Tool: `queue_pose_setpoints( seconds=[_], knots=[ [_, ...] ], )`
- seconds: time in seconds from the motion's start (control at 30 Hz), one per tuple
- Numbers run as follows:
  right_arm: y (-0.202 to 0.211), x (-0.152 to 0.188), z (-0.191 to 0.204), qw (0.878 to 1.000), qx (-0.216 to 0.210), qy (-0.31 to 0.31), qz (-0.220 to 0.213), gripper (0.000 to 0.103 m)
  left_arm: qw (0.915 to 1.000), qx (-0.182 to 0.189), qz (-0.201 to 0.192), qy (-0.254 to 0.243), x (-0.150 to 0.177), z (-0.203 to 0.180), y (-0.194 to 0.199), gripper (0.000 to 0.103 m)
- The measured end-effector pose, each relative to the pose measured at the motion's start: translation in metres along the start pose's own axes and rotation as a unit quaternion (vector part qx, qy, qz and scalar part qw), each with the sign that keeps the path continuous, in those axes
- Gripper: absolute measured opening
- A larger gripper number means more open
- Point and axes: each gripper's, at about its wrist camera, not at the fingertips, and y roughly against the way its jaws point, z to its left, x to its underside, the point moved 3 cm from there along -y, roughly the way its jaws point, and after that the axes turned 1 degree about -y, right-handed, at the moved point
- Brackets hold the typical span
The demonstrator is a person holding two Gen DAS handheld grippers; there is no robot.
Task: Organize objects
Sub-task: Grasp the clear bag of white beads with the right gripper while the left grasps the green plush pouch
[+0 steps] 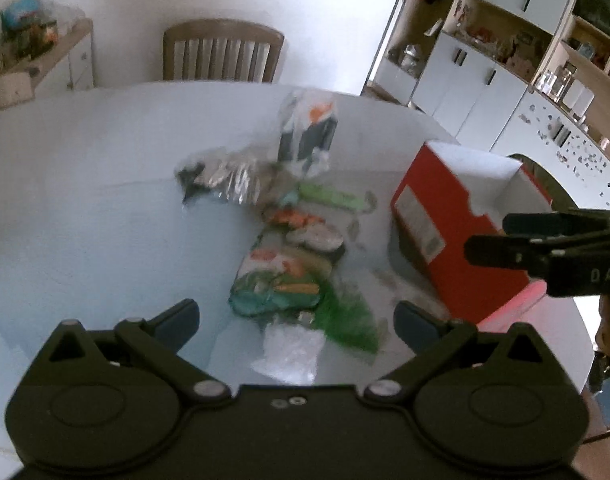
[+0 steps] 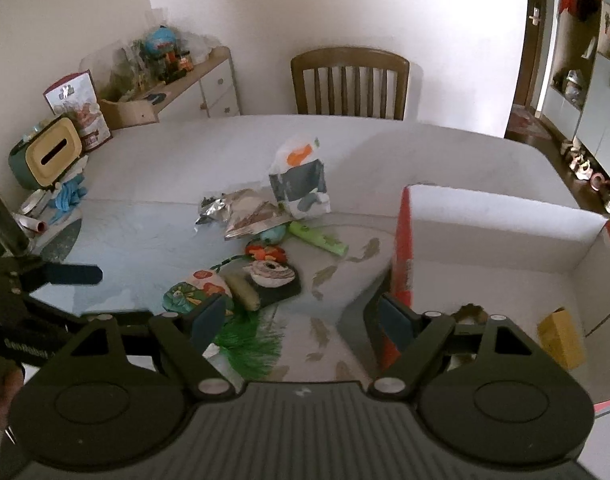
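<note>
A loose pile lies mid-table: a foil bag (image 2: 245, 212), an upright white patterned bag (image 2: 301, 184), a green tube (image 2: 317, 238), a teal snack packet (image 2: 193, 288), a black tray (image 2: 281, 292) carrying a round item, and a green tuft (image 2: 249, 344). The red box (image 2: 401, 248) with a white inside stands open on the right and holds a small yellow carton (image 2: 561, 336). My right gripper (image 2: 301, 322) is open and empty between the pile and the box wall. My left gripper (image 1: 299, 324) is open over the near end of the pile, above a white plastic bag (image 1: 293, 352) and the tuft (image 1: 349, 316). The left wrist view is blurred.
A wooden chair (image 2: 349, 84) stands at the table's far side. At the far left of the table are a tissue box (image 2: 49, 152), blue cloth (image 2: 69, 196) and a cluttered sideboard (image 2: 165, 80). White shelving (image 1: 505, 60) fills the right. The right gripper (image 1: 487, 236) hangs beside the red box (image 1: 457, 224).
</note>
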Motion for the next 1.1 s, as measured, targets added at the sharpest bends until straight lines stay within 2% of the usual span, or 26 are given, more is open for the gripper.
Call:
queue_pose_setpoints(
  seconds=[0.13, 0.27, 0.4, 0.5, 0.67, 0.83, 0.97, 1.1],
  knots=[
    [-0.016, 0.005, 0.01, 1.0, 0.004, 0.006, 0.013, 0.083, 0.9997, -0.017, -0.011, 0.015, 0.0, 0.014, -0.007, 0.103],
    [-0.032, 0.017, 0.023, 0.999, -0.004, 0.023, 0.03, 0.083, 0.9991, -0.034, -0.023, -0.006, -0.008, 0.017, -0.015, 0.103],
    [-0.048, 0.029, 0.039, 0.998, -0.014, 0.037, 0.05, 0.083, 0.9989, -0.044, -0.015, 0.003, -0.016, 0.026, -0.03, 0.103],
    [-0.058, 0.036, 0.053, 0.996, -0.03, 0.048, 0.062, 0.083, 0.9989, -0.04, -0.008, 0.023, -0.02, 0.032, -0.04, 0.102],
    [-0.073, 0.047, 0.077, 0.993, -0.058, 0.059, 0.078, 0.083, 0.9995, -0.032, 0.006, 0.008, -0.022, 0.027, -0.057, 0.1],
    [-0.09, 0.056, 0.097, 0.99, -0.073, 0.074, 0.091, 0.082, 0.9994, -0.023, 0.02, -0.013, -0.02, 0.018, -0.073, 0.089],
    [-0.098, 0.062, 0.106, 0.989, -0.072, 0.09, 0.097, 0.081, 0.9991, -0.014, 0.034, -0.023, -0.017, 0.013, -0.081, 0.074],
    [-0.103, 0.063, 0.106, 0.989, -0.066, 0.087, 0.098, 0.068, 0.9986, -0.007, 0.043, -0.03, -0.016, 0.011, -0.087, 0.062]
  ],
)
